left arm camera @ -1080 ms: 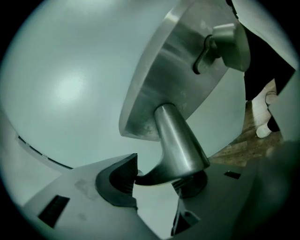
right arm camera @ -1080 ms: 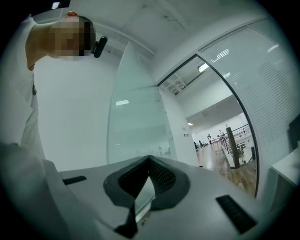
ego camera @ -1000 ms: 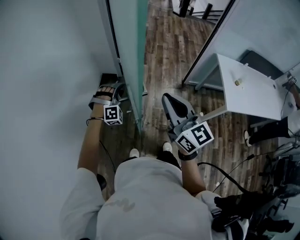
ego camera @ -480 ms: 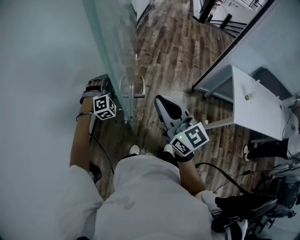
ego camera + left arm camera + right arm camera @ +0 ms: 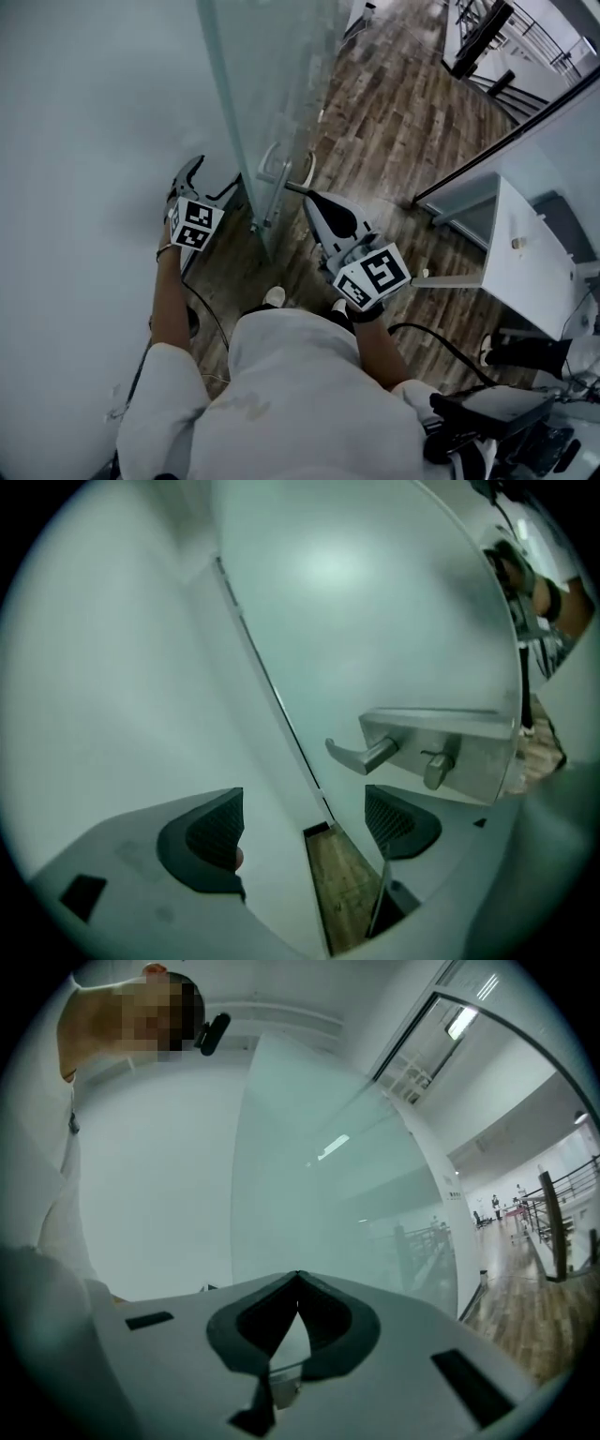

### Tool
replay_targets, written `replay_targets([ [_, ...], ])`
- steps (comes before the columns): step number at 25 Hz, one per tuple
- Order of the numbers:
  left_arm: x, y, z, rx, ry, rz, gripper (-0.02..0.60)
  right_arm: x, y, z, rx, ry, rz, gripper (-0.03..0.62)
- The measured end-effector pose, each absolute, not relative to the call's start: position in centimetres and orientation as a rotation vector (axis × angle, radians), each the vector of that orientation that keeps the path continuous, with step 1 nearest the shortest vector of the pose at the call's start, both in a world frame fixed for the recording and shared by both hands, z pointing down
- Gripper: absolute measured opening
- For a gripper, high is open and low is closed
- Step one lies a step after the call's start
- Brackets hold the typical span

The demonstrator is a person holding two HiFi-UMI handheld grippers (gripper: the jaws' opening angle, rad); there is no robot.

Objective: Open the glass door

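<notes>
The frosted glass door [image 5: 272,84] stands in front of me with its free edge toward me. A metal lever handle [image 5: 271,172] sits on its lock plate [image 5: 441,747]; in the left gripper view the lever [image 5: 361,755] lies just beyond the jaws. My left gripper [image 5: 204,176] is left of the door, apart from the handle. Its jaws have just been opening and stand wide, with nothing between the pads [image 5: 211,832]. My right gripper [image 5: 292,189] is shut and empty, its tip at the door's edge by the outer handle [image 5: 306,172]; contact is unclear.
A white wall [image 5: 84,141] closes off the left side. The wooden floor [image 5: 394,122] runs ahead past the door. A black-framed glass partition [image 5: 506,141] and a white table [image 5: 534,272] are on the right. Dark equipment and cables [image 5: 506,422] lie at the lower right.
The left gripper let go of the inner handle, opened and drew back to the left. The door has swung. The shut right gripper moved forward to the door's edge.
</notes>
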State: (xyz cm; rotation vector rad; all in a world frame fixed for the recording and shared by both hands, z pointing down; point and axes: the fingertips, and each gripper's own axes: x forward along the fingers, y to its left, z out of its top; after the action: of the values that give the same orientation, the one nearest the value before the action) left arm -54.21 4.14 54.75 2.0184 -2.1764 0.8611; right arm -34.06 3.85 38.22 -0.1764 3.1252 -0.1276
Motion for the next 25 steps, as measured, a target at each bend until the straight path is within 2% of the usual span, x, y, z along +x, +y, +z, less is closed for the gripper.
replay_targets([
  [5, -57.2, 8.8, 52.2, 1.845, -2.364, 0.43, 0.345, -38.0, 5.9, 40.3, -0.016, 3.18, -0.117, 0.0],
  [10, -57.8, 12.4, 50.1, 1.769, -2.448, 0.183, 0.302, -41.7, 7.6, 41.4, 0.036, 3.211, -0.088, 0.001],
  [14, -58.0, 14.7, 49.5, 1.721, -2.488, 0.067, 0.302, -44.5, 6.9, 44.0, 0.022, 3.297, -0.015, 0.004],
  [17, -57.7, 16.2, 49.1, 1.689, -2.499, 0.021, 0.302, -45.7, 5.5, 46.5, 0.02, 3.404, 0.106, 0.036],
  [21, -57.0, 17.6, 48.8, 1.675, -2.499, -0.012, 0.302, -46.7, 3.6, 50.4, 0.036, 3.547, 0.36, 0.104],
  [25, -57.3, 18.8, 49.1, 1.637, -2.526, -0.04, 0.302, -48.9, 2.7, 55.2, 0.154, 3.654, 0.713, 0.117],
])
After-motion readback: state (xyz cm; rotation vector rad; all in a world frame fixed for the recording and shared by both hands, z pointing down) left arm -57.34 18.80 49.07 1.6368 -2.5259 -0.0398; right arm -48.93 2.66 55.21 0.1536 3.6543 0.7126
